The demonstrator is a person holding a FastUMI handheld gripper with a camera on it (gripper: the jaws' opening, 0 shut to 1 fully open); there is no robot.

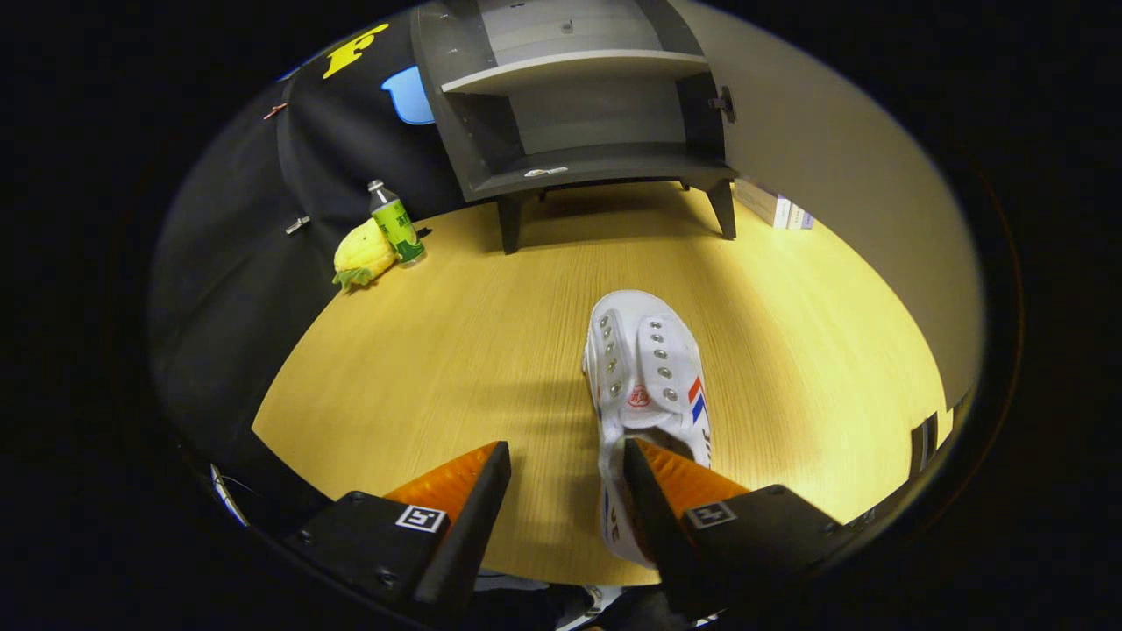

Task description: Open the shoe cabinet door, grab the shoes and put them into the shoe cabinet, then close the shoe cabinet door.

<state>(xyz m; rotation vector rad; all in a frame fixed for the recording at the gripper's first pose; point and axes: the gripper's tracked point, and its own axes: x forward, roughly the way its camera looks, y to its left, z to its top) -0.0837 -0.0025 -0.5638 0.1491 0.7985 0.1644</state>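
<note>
Spread apart, the gripper (561, 473) hangs over the heel end of the white canvas shoe (647, 386), with one finger above its opening. This shoe lies on the wooden floor (438, 350), toe toward the open shoe cabinet (578, 114). Left of the shoe, well apart, stand a green bottle (396, 225) and a pineapple toy (361, 254).

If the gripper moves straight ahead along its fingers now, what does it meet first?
Probably the white shoe: the open gripper has one finger already over its heel. Beyond it stands the open shoe cabinet; depth is unclear.
</note>
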